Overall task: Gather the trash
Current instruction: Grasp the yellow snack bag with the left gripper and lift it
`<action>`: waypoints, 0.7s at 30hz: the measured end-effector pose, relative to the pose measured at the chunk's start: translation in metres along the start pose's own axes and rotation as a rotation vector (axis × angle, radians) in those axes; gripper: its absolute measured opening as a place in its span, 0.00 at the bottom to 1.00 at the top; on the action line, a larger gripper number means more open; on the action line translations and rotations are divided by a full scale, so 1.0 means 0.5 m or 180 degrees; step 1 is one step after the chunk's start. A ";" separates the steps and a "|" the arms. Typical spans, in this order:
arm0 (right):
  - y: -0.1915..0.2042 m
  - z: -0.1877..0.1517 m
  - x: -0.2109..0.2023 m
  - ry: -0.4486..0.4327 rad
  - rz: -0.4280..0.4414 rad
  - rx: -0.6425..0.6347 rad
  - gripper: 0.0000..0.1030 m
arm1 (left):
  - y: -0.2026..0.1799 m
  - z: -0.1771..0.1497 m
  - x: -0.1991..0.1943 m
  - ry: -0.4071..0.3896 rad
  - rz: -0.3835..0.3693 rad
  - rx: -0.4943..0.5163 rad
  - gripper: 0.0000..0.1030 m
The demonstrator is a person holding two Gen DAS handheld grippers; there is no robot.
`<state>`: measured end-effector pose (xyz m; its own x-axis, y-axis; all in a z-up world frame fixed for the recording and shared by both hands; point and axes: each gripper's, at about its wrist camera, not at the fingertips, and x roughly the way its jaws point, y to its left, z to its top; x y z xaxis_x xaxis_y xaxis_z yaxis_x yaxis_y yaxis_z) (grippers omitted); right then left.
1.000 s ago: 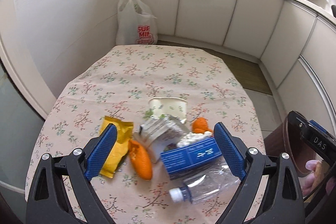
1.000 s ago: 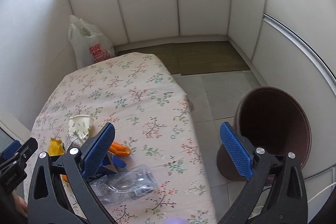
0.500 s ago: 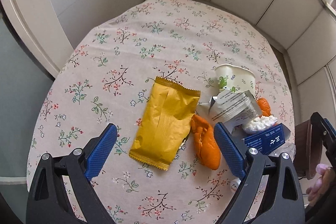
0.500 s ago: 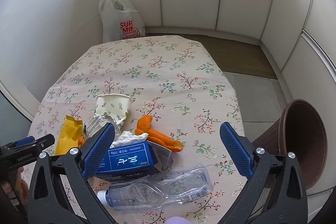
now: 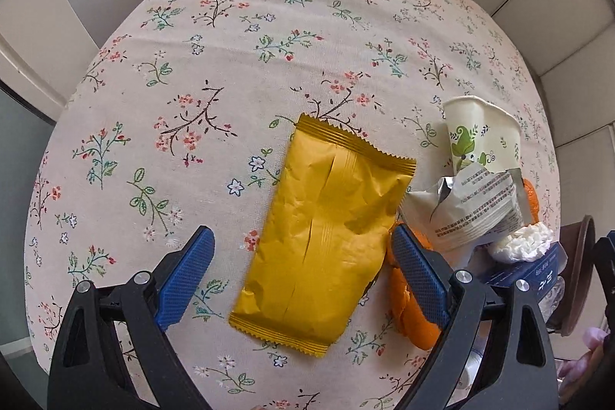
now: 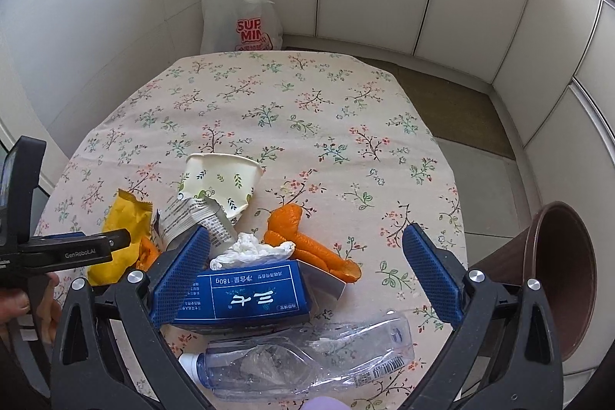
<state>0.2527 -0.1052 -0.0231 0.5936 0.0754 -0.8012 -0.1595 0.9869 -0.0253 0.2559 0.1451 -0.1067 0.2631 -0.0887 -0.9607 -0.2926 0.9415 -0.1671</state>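
Trash lies on a floral tablecloth (image 5: 269,37). A yellow snack wrapper (image 5: 326,229) lies flat between the fingers of my open left gripper (image 5: 303,275), which hovers just over it. Orange peel (image 5: 411,310) lies beside it. A crushed paper cup (image 6: 219,183), a torn white packet (image 5: 472,210), a tissue wad (image 6: 253,248), a blue box (image 6: 246,294) and more orange peel (image 6: 307,244) sit together. A crushed clear bottle (image 6: 307,360) lies near the front edge. My open right gripper (image 6: 307,275) is above the blue box and bottle.
A brown bin (image 6: 561,279) stands on the floor right of the table. A white shopping bag (image 6: 238,14) stands against the wall behind the table. White cabinets run along the back and right. The tablecloth (image 6: 307,95) extends bare towards the far edge.
My left gripper has moved left and down over the yellow wrapper, which now lies between its fingers. My right gripper has swung left from the bin towards the trash pile.
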 end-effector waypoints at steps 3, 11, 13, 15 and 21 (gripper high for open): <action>0.000 0.000 0.006 0.0034 0.0011 -0.0003 0.93 | -0.003 -0.002 0.015 0.0057 0.0016 0.0033 0.88; 0.003 -0.001 0.008 0.0067 0.0075 0.0016 0.93 | -0.036 -0.017 0.007 -0.0136 0.0318 0.0431 0.40; 0.006 0.001 0.012 0.0112 0.0127 0.0020 0.93 | -0.036 -0.017 0.004 -0.0143 0.0283 0.0453 0.31; 0.011 0.002 0.021 0.0192 0.0211 -0.0014 0.93 | -0.033 -0.021 -0.001 -0.0149 0.0238 0.0451 0.23; 0.039 0.014 0.052 0.0392 0.0647 -0.0142 0.93 | -0.026 -0.027 -0.061 -0.0364 -0.0084 0.0395 0.08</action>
<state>0.2706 -0.0831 -0.0400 0.4454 0.2511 -0.8594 -0.3022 0.9457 0.1197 0.2391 0.1313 -0.0783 0.3740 -0.0831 -0.9237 -0.1702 0.9729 -0.1564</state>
